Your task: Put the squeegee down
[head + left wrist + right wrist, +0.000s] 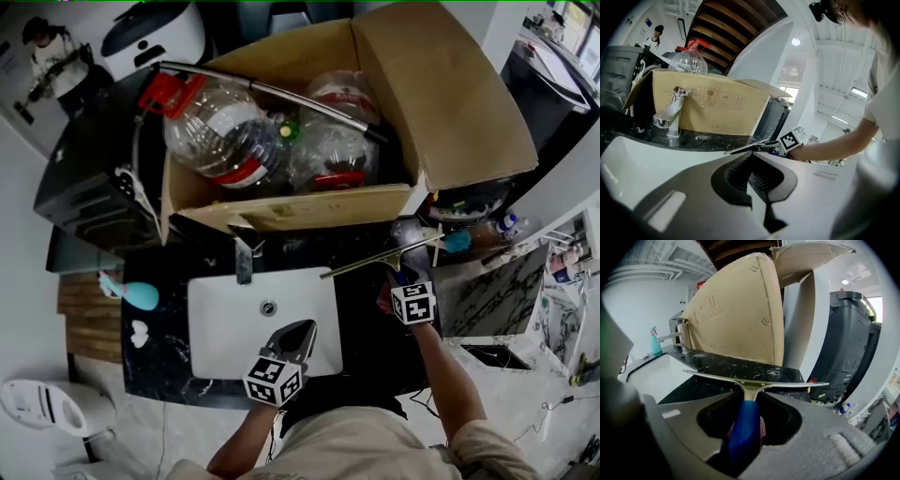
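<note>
The left claw point(298, 333) is seen nearest, shut and empty, over the sink point(225, 328). At its 2 o'clock the right claw point(396, 279) is closed on the blue handle of the squeegee point(384, 257). The blade is carried crosswise, 8 to 2 o'clock, over the dark surface point(300, 246). A cardboard box point(441, 94) is seen beyond, at 12.

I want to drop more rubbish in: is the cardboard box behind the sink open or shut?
Open: the box's flaps stand folded back and plastic bottles show inside.
</note>
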The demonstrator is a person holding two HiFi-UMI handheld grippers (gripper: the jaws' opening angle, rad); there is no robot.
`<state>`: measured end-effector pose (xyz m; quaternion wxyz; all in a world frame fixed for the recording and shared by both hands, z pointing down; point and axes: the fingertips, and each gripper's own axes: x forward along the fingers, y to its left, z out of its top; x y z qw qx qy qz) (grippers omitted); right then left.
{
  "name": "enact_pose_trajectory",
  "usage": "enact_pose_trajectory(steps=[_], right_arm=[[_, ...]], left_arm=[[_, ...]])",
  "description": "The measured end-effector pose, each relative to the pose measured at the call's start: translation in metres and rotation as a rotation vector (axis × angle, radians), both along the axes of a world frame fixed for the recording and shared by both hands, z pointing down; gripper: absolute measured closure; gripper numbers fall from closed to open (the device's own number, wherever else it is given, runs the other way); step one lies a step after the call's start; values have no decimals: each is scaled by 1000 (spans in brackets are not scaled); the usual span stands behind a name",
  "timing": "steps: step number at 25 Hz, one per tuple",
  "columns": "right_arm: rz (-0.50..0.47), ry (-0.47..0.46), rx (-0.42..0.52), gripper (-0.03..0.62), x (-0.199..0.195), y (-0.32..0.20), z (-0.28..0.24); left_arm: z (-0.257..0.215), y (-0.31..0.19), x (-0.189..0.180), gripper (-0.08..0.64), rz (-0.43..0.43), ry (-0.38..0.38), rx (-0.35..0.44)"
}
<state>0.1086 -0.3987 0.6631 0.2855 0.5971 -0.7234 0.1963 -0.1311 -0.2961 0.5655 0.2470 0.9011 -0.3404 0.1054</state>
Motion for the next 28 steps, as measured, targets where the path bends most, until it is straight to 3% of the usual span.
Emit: enact_pose_trajectory(steps=[4, 11, 18, 23, 26, 28], right_arm=[[-17, 20, 3, 446, -3, 2, -6], [-40, -43, 74, 448, -3, 31, -45], [-160, -39, 164, 457, -20, 85, -87], [-188, -99, 248, 461, -37, 115, -125], [-206, -114, 319, 534, -38, 128, -156], [-211, -121, 359, 540, -39, 134, -175]], left_arm=[[1, 2, 2, 545, 14, -13, 8], [-12, 8, 13, 545, 11, -12, 44], [-30, 4, 17, 545, -18, 26, 77], [-58, -2, 12, 545, -49, 36, 145], [-86, 1, 12, 545, -55, 48, 211], [-104, 3, 12, 545, -46, 43, 261]])
